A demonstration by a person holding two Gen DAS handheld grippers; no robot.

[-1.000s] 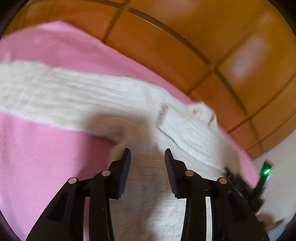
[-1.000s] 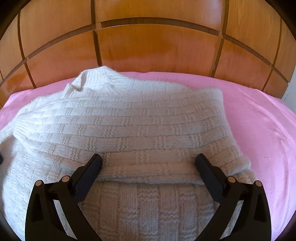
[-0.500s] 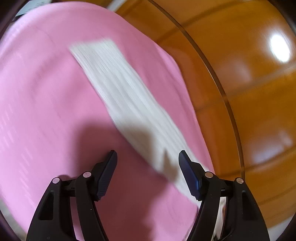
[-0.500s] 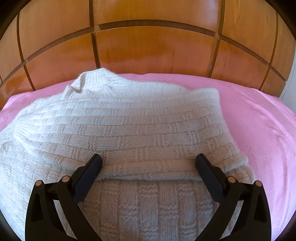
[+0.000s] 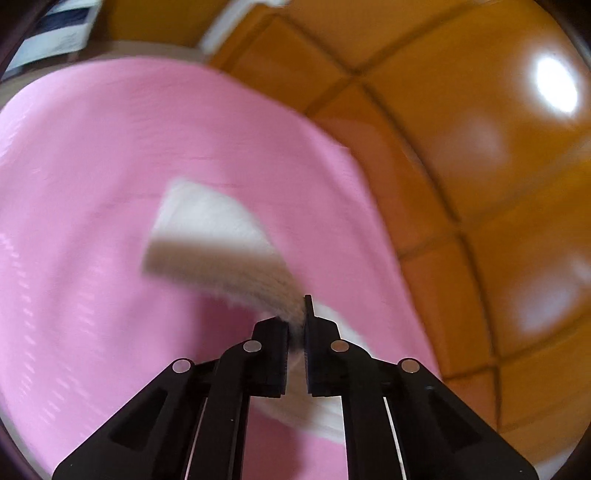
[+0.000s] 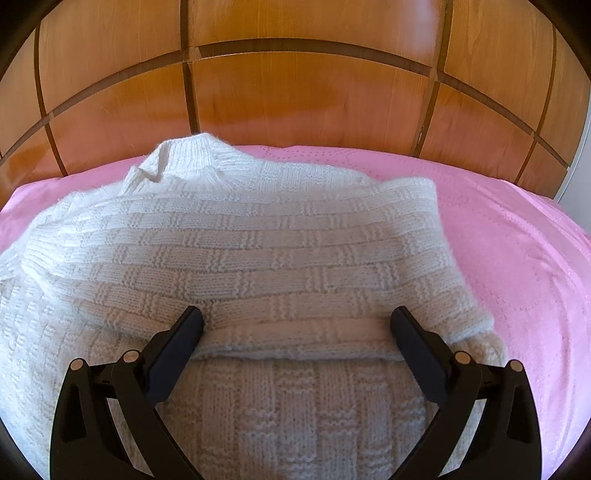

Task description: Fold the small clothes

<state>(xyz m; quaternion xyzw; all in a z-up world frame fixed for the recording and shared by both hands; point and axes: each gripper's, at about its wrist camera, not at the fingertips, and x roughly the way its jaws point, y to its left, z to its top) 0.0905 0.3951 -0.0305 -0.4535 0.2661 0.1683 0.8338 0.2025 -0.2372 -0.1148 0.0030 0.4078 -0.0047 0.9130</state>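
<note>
A white knitted sweater point(image 6: 236, 251) lies on the pink bedspread point(image 6: 517, 258), its right sleeve folded across the body. My right gripper point(image 6: 295, 321) hovers open over the folded sleeve's cuff, the fingers straddling it without pressing. In the left wrist view the sweater's other sleeve point(image 5: 214, 243) is blurred and lifted off the pink bedspread point(image 5: 92, 221). My left gripper point(image 5: 295, 325) is shut on that sleeve, with knit pinched between its pads and the cuff end sticking out ahead.
A glossy wooden headboard point(image 6: 295, 92) runs along the far edge of the bed and appears to the right as the headboard point(image 5: 480, 184) in the left wrist view. Bare pink bedspread stretches right of the sweater. A blurred dark and white object point(image 5: 55, 29) sits beyond the bed's corner.
The left gripper swung away from the sweater body along the outstretched sleeve, widened, then closed on the sleeve and raised it. The right gripper and the folded sleeve stayed put.
</note>
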